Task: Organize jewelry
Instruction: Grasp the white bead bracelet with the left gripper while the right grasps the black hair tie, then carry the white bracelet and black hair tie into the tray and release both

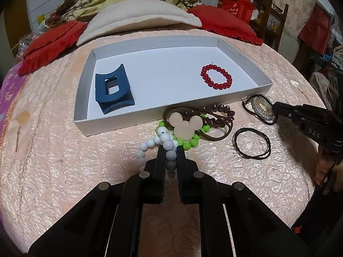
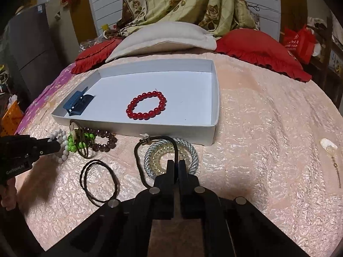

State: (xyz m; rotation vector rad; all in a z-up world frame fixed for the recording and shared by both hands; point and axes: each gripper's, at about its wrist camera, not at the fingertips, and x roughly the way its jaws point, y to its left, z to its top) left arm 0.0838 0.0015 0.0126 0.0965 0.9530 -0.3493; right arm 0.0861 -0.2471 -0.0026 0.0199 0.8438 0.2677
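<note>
My left gripper [image 1: 170, 152] is shut on a bracelet of white and grey beads [image 1: 165, 138] on the pink quilt. The bracelet lies against a tangle of green beads [image 1: 188, 144], brown beads [image 1: 223, 109] and a beige mouse-head pendant [image 1: 185, 126]. My right gripper [image 2: 176, 165] is shut on a black cord [image 2: 137, 156] that lies over a silvery beaded ring [image 2: 190, 150]. Behind them stands the white box [image 1: 150, 126], holding a red bead bracelet [image 2: 140, 115] and a blue hair claw [image 1: 113, 98]. The left gripper [image 2: 57, 146] also shows in the right wrist view.
A black hair tie [image 1: 234, 142] lies on the quilt between the two grippers. A small pale ornament on a thin chain [image 2: 328, 145] lies far right. Red cushions [image 2: 257, 45] and a beige pillow [image 2: 163, 36] sit behind the box. An orange basket [image 2: 8, 115] stands off the bed's left side.
</note>
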